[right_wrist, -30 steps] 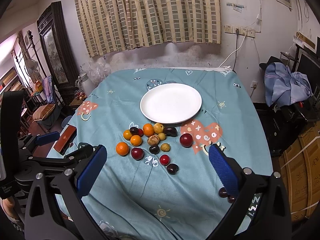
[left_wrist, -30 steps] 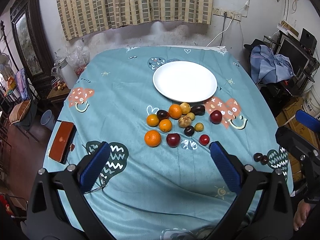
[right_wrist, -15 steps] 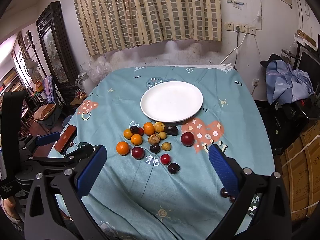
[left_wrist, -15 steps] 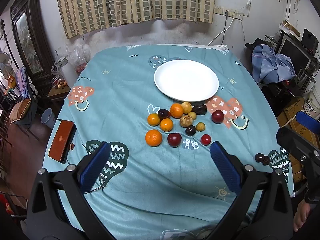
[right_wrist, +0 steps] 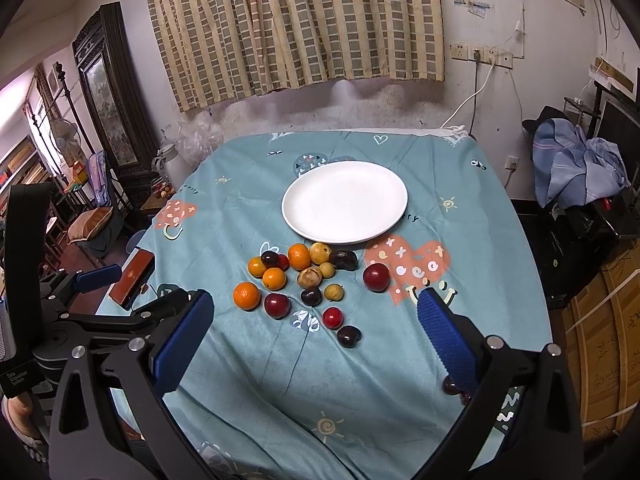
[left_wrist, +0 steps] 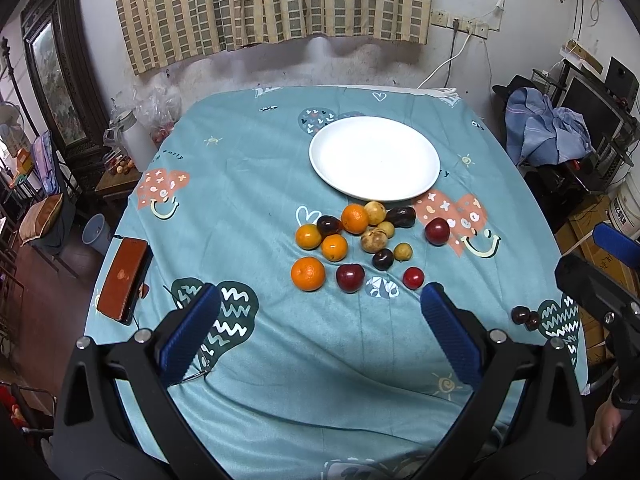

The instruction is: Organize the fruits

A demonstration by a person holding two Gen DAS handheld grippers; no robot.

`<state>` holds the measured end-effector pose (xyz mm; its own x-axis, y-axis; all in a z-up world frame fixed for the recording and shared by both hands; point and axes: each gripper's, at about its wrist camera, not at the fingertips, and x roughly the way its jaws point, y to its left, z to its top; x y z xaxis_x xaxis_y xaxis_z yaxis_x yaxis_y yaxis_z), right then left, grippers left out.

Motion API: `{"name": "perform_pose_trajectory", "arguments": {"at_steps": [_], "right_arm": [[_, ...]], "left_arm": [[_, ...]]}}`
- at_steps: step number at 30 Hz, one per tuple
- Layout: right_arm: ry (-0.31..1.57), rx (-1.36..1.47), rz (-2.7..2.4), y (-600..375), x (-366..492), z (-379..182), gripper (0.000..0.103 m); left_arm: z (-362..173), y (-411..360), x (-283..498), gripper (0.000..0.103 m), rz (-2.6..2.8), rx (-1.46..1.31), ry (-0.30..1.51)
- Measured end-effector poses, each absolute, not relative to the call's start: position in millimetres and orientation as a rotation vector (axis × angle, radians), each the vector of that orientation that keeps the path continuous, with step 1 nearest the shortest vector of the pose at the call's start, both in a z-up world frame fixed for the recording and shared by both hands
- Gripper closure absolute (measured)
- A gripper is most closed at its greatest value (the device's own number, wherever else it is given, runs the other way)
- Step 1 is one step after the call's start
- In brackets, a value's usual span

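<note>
left tool (left_wrist: pixel 320 330) gaping, empty | right tool (right_wrist: pixel 314 336) gaping, empty | mixed round loose fruits (left_wrist: pixel 352 240) clustered on teal-clothed bench (left_wrist: pixel 240 208) just before round white plate (left_wrist: pixel 374 158) | dark heart-shaped plum (right_wrist: pixel 349 336) shows in right view only | dark oblong fruit (left_wrist: pixel 401 216) lies crosswise

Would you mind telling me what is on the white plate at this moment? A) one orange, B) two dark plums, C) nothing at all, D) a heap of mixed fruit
C: the white plate shows only bare white surface in both wrist views, while the fruit cluster lies on the tablecloth just in front of it, and both grippers, left gripper and right gripper, are open and hold nothing.
</note>
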<state>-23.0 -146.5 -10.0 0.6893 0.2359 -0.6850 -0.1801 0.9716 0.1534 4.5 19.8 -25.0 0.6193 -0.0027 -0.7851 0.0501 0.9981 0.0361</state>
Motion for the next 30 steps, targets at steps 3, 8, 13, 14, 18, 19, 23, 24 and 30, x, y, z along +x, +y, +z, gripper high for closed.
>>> {"name": "perform_pose_trajectory", "arguments": {"at_steps": [3,8,13,14,18,19,23,24,30], "right_arm": [[0.775,0.075,0.233,-146.3,-22.7,-10.3,0.001],[0.776,0.077,0.233,-147.8,-21.8,-10.0,0.001],[0.776,0.076,0.232,-145.9,-23.2,-10.5,0.001],[0.775,0.076,0.233,-145.5,-23.4,-10.7,0.001],[0.777,0.077,0.233,-147.1,-22.4,-10.2,0.001],[0.778,0.077,0.232,-146.6,-22.4,-10.5,0.001],[0.782,0.079,0.231,-143.5,-23.3,-13.0,0.001],[0.785,0.089,0.237,-142.5,-23.3,-14.6,0.001],[0.629,0.114,0.155,-172.2,-28.8,-12.9,0.001]], "left_arm": [[-30.1,22.5,3.9,0.002,-0.029,0.054,0.903],[-28.5,22.1,5.2,0.002,-0.028,0.054,0.906],[-29.0,22.5,5.2,0.002,-0.028,0.054,0.907],[-28.1,21.9,5.5,0.002,-0.028,0.054,0.908],[-27.9,21.8,5.6,0.002,-0.029,0.054,0.908],[-28.2,21.8,5.5,0.002,-0.029,0.054,0.909],[-34.0,24.6,4.8,0.002,-0.036,0.051,0.919],[-35.7,25.3,5.5,0.002,-0.039,0.051,0.926],[-82.7,56.0,28.6,0.002,-0.072,-0.024,0.979]]}}
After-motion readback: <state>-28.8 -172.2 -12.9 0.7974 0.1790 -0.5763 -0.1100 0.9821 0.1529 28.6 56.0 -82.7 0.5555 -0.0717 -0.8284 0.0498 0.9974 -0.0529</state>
